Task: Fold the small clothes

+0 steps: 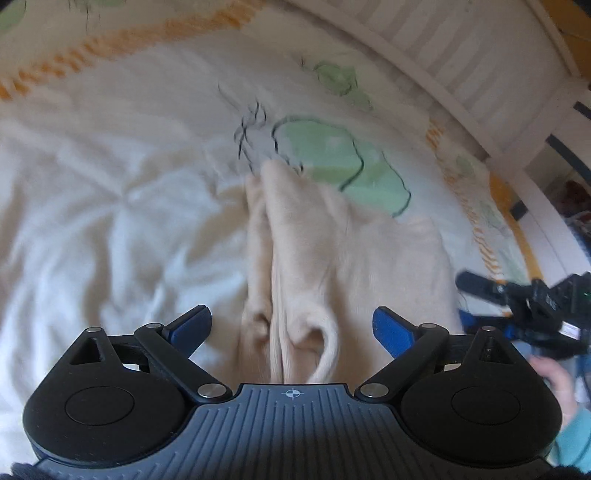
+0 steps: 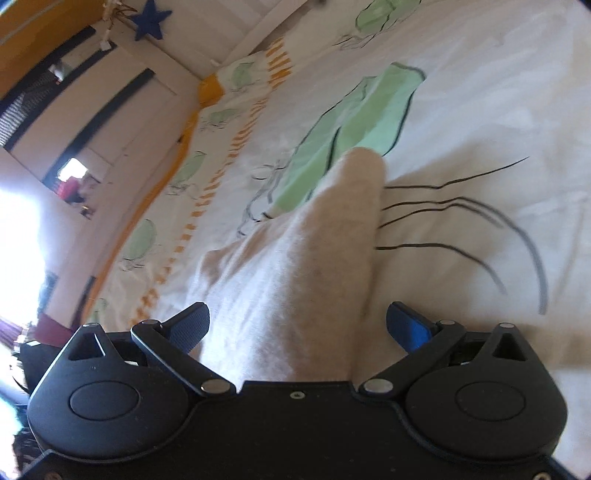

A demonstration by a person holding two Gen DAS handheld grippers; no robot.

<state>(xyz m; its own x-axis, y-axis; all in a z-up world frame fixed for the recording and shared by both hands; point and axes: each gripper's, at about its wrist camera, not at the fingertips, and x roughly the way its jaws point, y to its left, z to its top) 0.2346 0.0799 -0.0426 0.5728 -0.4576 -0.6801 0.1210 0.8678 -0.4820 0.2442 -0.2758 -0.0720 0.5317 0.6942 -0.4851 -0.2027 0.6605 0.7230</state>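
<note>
Cream garment point(image 1: 332, 251) on bedspread point(image 1: 110, 206); both grippers spread.

One cream, soft knitted garment point(image 1: 332, 258) lies ahead of the left gripper point(image 1: 291, 328), between its two blue-padded fingers point(image 1: 192, 325). One white bed cover with green shapes and orange stripes point(image 1: 110, 184) lies under it. To its right shows one second black gripper point(image 1: 524, 306) and one hand point(image 1: 557, 380).

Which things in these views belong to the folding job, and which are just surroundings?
Part of the job:
- cream garment, lying bunched on the bed
- left gripper, open
- right gripper, open

Surroundings:
- printed duvet
- blue star on the wall
- white bed frame
</note>
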